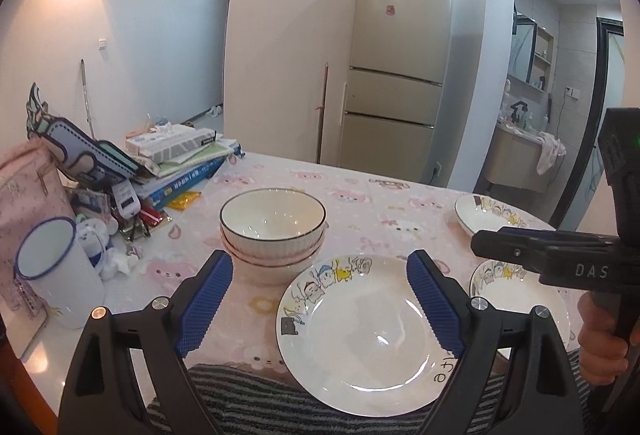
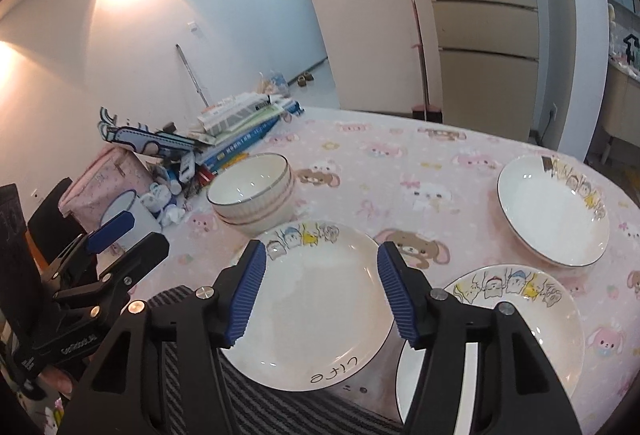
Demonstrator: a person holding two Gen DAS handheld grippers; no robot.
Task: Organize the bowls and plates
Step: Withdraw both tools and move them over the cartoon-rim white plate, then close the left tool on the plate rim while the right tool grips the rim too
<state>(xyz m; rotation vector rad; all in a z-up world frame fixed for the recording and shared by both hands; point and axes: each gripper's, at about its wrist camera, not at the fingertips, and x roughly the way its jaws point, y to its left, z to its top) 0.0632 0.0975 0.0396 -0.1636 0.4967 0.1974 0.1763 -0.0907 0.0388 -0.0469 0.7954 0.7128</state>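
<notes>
Nearest plate [image 2: 316, 299], resting partly on a striped cloth [image 2: 256, 403] at the table's [image 1: 352, 187] edge, lies below both grippers. Left gripper [image 1: 320, 299] spread wide, empty; right gripper [image 2: 320, 295] half spread, empty. Bowls [image 1: 273, 231] already nested in one stack beside this plate. Two more plates [image 2: 554, 211] [image 2: 532, 319] lie separate on the right, so stacking the plates appears still undone.

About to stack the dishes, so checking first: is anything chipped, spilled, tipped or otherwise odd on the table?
Nothing looks damaged or spilled. The stacked bowls sit upright, and the three plates lie flat. Only the nearest one overhangs a striped cloth at the table edge.
</notes>
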